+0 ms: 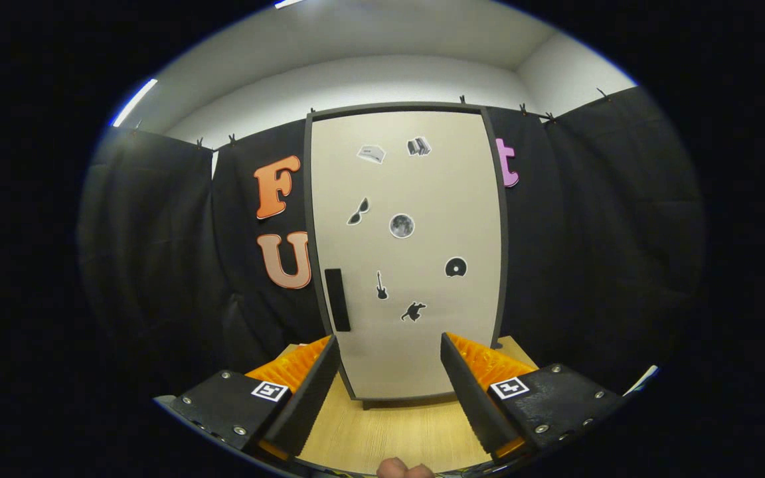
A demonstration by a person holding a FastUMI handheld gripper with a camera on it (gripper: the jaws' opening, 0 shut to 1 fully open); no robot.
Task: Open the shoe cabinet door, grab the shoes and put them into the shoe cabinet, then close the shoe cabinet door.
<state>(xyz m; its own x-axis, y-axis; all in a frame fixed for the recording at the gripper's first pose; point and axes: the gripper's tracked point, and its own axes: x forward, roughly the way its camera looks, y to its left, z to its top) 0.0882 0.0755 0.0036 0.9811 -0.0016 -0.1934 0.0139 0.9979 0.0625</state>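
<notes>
Straight ahead of the tongs (389,382) stands the shoe cabinet (406,252), upright at the far side of the wooden worktop (389,431), its back against the black cloth wall. Its pale door (422,199) is fully closed and faces the camera squarely; small stickers are spread over it. The dark vertical handle (337,300) sits low near the door's left edge, just beyond the left finger, so I judge that the door opens from that side and hinges on the right.

The tongs are wide open and hold nothing; the two fingers stand well apart, with the bottom part of the door between them. They point level and forward, centred on the cabinet and not yet turned towards the handle. A fingertip of the person's hand (404,470) is seen under the tongs, near the camera.

The shoes cannot be found from this angle. The first step, to open the door, is not yet done; the next move probably needs a shift to the left, to the handle.
</notes>
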